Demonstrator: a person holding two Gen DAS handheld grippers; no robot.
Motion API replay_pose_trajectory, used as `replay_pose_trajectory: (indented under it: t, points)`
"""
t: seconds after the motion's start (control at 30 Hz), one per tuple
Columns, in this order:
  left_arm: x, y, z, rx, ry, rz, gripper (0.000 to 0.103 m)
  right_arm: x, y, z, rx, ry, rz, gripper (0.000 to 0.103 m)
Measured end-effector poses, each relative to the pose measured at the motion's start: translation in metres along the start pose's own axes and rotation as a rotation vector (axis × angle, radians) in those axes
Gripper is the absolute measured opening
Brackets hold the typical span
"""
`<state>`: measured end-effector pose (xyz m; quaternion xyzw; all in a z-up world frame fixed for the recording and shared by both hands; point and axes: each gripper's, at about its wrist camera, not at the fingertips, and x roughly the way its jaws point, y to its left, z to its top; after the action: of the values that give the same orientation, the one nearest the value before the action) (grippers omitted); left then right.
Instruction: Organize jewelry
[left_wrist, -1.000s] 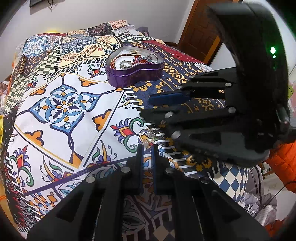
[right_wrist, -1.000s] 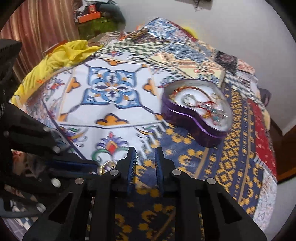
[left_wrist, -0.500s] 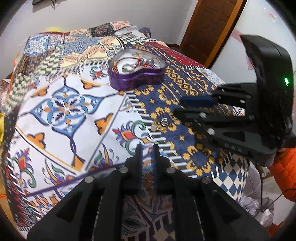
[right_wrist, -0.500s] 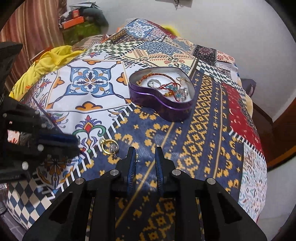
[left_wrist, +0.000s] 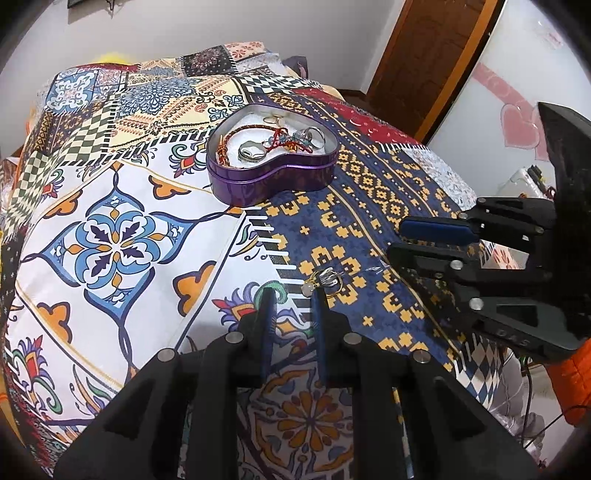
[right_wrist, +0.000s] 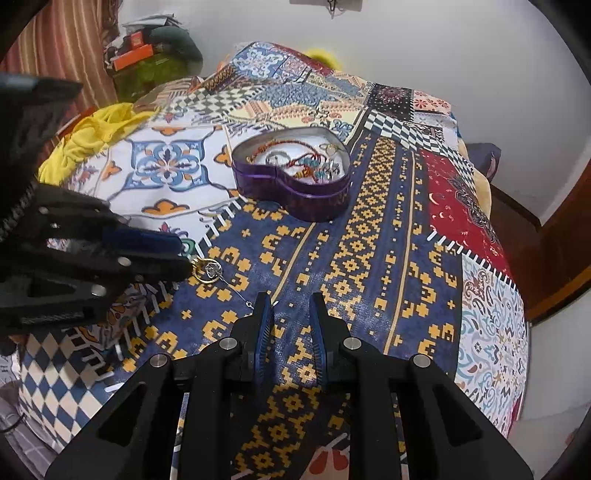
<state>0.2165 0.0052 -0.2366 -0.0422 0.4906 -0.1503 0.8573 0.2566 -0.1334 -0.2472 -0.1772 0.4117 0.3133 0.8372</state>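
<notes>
A purple heart-shaped tin (left_wrist: 273, 177) holding rings and a red cord bracelet stands on the patterned bedspread; it also shows in the right wrist view (right_wrist: 295, 192). A small gold and silver earring (left_wrist: 327, 282) lies on the blue and yellow patch, just ahead of my left gripper (left_wrist: 290, 295), which is open and empty. In the right wrist view the earring (right_wrist: 208, 271) lies at the left gripper's fingertips. My right gripper (right_wrist: 290, 301) is open and empty, a short way right of the earring; its thin wire ends near the right gripper's left finger.
The bedspread (left_wrist: 110, 229) covers a bed that drops off at the near and right edges. A yellow cloth (right_wrist: 92, 136) lies at the far left. A wooden door (left_wrist: 424, 55) and white wall stand behind.
Both grippers have drawn back and apart from each other and opened a little wider. The earring now lies in plain view between them. The tin has not moved.
</notes>
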Motion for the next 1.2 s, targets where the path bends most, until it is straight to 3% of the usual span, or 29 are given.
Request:
replay_pose_trajectory:
  t: [0.33,0.53,0.6,0.7,0.9,1.0,1.2]
  points:
    - [0.004,-0.001,0.005,0.0,-0.006,-0.004,0.017,-0.001,0.007,0.007,0.007,-0.032,0.044,0.018]
    - [0.009,-0.003,0.007,0.014,-0.004,0.01,0.017,0.015,0.02,-0.005,-0.089,-0.006,-0.047,0.017]
    - [0.01,-0.003,0.009,0.014,-0.004,0.013,0.013,0.014,0.016,-0.004,-0.092,-0.002,-0.079,0.017]
    - [0.013,-0.001,0.011,0.009,-0.006,0.028,0.006,0.014,0.005,-0.005,-0.063,-0.001,-0.083,0.017]
    - [0.014,0.002,0.014,-0.004,-0.017,0.042,0.005,0.01,-0.004,-0.007,-0.026,-0.001,-0.087,0.017]
    - [0.01,0.003,0.014,-0.013,-0.025,0.05,0.004,0.006,-0.006,-0.005,0.002,-0.005,-0.075,0.018]
    - [-0.01,0.005,0.009,-0.011,-0.067,0.083,0.0,-0.01,-0.006,0.003,0.062,-0.048,0.03,0.021]
